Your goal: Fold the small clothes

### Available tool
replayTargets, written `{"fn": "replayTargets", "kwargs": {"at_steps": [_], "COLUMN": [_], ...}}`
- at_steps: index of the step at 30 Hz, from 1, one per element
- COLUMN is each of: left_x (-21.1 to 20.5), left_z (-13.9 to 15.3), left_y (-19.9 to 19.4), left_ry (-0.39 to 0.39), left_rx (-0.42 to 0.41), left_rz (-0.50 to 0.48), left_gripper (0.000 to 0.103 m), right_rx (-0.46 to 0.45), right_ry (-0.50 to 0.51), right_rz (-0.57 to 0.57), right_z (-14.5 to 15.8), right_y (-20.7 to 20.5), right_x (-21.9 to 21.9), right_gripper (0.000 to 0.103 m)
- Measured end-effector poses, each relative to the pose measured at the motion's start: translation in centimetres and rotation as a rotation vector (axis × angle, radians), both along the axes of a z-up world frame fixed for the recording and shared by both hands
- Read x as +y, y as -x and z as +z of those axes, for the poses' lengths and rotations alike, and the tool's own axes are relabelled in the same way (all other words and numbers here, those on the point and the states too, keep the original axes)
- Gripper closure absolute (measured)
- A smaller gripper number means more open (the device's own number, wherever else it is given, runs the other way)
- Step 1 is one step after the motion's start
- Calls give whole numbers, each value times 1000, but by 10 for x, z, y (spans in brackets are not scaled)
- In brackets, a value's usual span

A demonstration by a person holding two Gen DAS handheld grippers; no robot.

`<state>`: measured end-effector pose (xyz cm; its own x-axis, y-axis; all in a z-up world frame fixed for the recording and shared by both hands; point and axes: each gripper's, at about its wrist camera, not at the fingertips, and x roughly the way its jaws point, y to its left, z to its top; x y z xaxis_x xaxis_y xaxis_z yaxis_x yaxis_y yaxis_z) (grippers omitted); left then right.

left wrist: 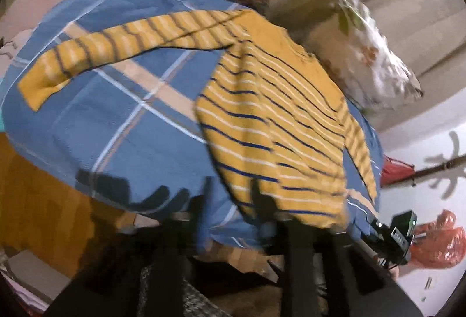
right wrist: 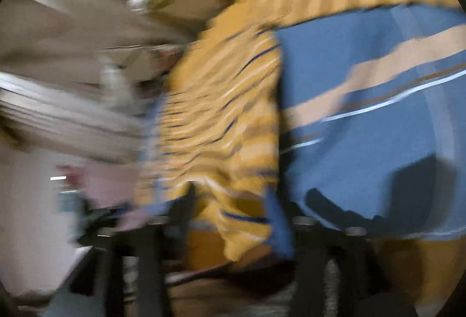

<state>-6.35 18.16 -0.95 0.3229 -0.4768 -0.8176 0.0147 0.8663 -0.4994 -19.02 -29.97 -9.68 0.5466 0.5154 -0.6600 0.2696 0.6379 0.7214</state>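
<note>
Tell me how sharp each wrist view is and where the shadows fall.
Left wrist view: mildly blurred, the striped yellow shirt and blue plaid sheet readable, dark gripper shadows on the sheet's near edge. Right wrist view: heavy motion smear, shirt stripes streaked, background unreadable, a dark shadow on the sheet at lower right. Both have fisheye bending and black corners.

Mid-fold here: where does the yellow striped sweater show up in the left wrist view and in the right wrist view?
Left wrist: the yellow striped sweater fills the centre and right, one sleeve stretched toward the upper left.
Right wrist: it runs down the centre, blurred, with a sleeve arching across the top right.
Shared landmark: the blue plaid blanket under the sweater, left of it in the left wrist view and right of it in the right wrist view.
</note>
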Motion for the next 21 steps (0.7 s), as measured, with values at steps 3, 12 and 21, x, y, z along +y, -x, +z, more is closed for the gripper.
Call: {"fn": "replayTargets", "kwargs": {"at_steps": [3,12,21], "left_x": [3,19,69], "left_z": [-17,-36,-39], "left_y": [2,1,19], "left_ry": [-41,-80,-100], "left_rx": [-5,-10,-29], "left_rz": [8,106,244], "left_gripper": [60,60,60], "right_rx": [30,-260,-306], "right_ry": [77,373,870], "right_rz": [-1,717,995], "right_z": [-2,61,-8], "right_y": [7,-57,-106], "right_x": [6,227,379], "right_gripper": [38,39,57]}}
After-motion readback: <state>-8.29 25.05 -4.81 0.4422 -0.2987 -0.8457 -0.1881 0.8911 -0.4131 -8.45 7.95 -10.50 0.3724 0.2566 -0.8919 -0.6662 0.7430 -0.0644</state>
